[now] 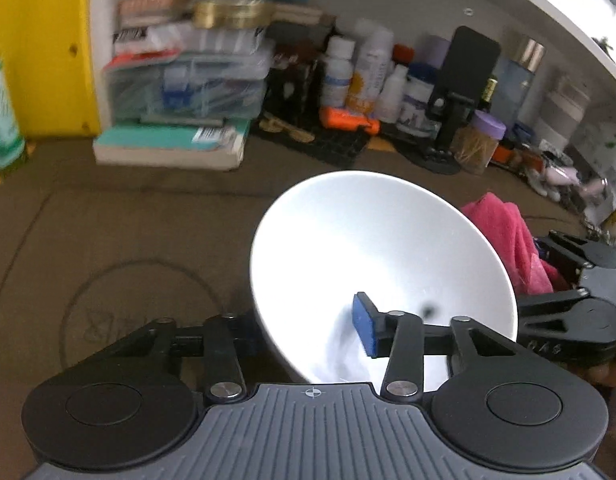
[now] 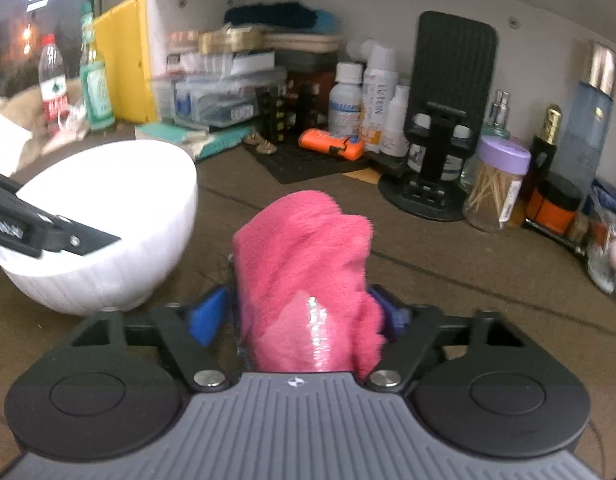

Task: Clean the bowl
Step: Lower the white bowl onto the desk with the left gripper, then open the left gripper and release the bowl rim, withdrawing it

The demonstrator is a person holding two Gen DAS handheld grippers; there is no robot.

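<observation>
A white bowl (image 1: 372, 264) is tilted, with a small dark speck inside near its bottom. My left gripper (image 1: 308, 328) is shut on the bowl's rim, one blue pad (image 1: 364, 330) inside and the other finger outside. In the right wrist view the bowl (image 2: 108, 224) sits at the left with the left gripper's fingers (image 2: 48, 232) over its rim. My right gripper (image 2: 300, 312) is shut on a pink cloth (image 2: 308, 264), held just right of the bowl. The cloth also shows in the left wrist view (image 1: 508, 240) behind the bowl.
A brown mat (image 1: 148, 240) covers the table. The back shelf is crowded: stacked boxes and books (image 1: 180, 92), bottles (image 2: 364, 100), a black phone stand (image 2: 444, 120), a toothpick jar (image 2: 496, 184), an orange tube (image 2: 332, 142). A yellow panel (image 1: 40, 52) stands at the left.
</observation>
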